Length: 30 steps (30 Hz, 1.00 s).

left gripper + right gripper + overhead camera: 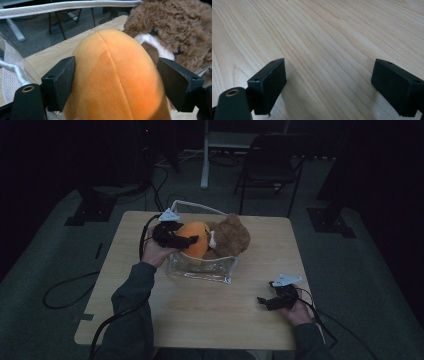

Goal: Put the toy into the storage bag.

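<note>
orange plush toy clamped by left hand-held gripper over clear bag.

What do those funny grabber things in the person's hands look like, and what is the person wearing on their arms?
Each grabber is black with two flat, blocky jaws that have small screw holes. The left gripper and right gripper each carry a grey three-cornered plate on top and trail a black cable. A brass-coloured ring sits near one jaw. The sleeves are long and dark grey-green.
</note>
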### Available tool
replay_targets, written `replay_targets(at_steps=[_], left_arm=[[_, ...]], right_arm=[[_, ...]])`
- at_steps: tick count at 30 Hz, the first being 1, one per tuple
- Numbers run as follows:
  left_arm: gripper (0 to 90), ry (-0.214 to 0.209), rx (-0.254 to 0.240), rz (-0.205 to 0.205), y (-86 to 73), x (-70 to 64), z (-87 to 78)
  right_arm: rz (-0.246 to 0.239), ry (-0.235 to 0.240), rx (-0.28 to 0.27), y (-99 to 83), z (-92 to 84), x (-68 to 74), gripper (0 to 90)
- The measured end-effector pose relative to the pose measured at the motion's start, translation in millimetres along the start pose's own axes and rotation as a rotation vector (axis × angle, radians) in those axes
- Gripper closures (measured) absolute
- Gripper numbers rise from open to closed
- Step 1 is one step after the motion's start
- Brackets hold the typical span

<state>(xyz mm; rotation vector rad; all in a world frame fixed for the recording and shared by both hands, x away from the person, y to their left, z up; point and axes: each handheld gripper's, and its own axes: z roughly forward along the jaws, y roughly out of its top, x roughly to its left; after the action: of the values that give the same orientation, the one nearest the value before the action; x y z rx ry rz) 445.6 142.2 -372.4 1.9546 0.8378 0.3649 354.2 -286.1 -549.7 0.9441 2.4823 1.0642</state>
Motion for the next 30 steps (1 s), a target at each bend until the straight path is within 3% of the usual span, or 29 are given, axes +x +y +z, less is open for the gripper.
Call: replay_targets(at_steps=[4,10,14,22,24,26,28,30], left_arm=[[20.9,-0.016,-0.011,-0.017,-0.2,1.7,-1.2],[31.1,0.034,-0.024,-0.003,-1.0,-0.5,-2.4],[37.9,0.123,-0.008,0.024,0.8,-5.2,-3.7],[43.2,0.331,0.11,0.204,7.5,-24.3,1.2],[43.4,0.365,0.15,0.247,8.1,-28.7,5.6],[43.4,0.379,0.177,0.279,7.8,-32.5,10.5],[43.4,0.377,0.184,0.282,8.6,-33.9,12.7],[40.3,0.327,0.168,0.262,9.2,-32.6,12.6]], right_arm=[[0.001,0.0,0.0,0.0,0.0,0.0,12.1],[0.0,0.0,0.0,0.0,0.0,-0.1,12.1],[0.0,0.0,0.0,0.0,0.0,0.0,12.1],[-0.002,0.003,0.0,0.1,0.0,-0.3,12.1],[-0.003,0.004,0.0,0.1,0.0,-0.4,12.1],[-0.003,0.004,0.0,0.1,0.0,-0.4,12.1],[-0.003,0.004,0.0,0.1,0.0,-0.4,12.1],[-0.003,0.004,0.0,0.1,0.0,-0.4,12.1]])
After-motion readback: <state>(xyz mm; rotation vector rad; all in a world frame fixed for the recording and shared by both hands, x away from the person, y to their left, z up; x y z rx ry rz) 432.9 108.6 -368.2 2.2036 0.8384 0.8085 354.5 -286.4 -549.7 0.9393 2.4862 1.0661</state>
